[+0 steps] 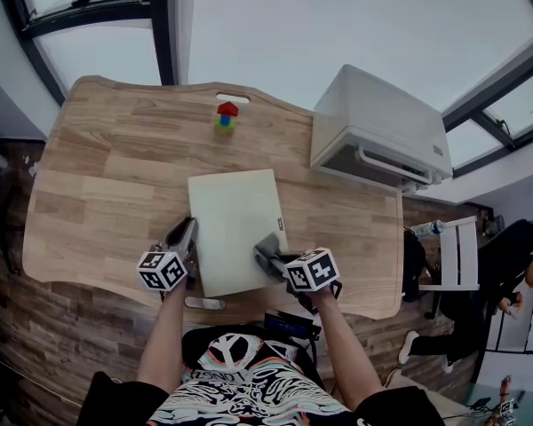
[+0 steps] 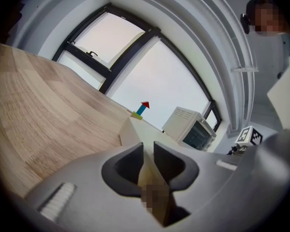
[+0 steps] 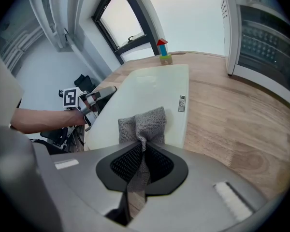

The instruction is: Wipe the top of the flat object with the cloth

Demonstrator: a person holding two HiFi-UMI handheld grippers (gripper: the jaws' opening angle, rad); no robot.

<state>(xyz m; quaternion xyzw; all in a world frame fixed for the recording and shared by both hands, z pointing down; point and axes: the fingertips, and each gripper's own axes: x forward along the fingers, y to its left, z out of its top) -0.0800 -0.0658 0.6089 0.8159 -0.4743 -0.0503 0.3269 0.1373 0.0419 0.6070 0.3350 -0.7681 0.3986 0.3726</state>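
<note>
— Grey knitted cloth [image 3: 142,123]: how will it handle?
— Soft and light, I judge; it bunches wherever it is pinched. The right gripper [image 3: 141,151] has its jaws closed on a gathered fold. The loose wad sticks out just past the tips and lies on the near right part of the pale flat board [image 3: 152,88].
— And the board?
— Stiff, thin, and probably smooth enough to slide on the wooden surface [image 1: 98,176], so an edge is the place to hold it. The left gripper [image 2: 147,151] has its jaws clamped on the board's near left edge, which runs straight between them.
— Anything to watch?
— Press lightly, I'd say; the cloth could slip out of the pinch.
</note>
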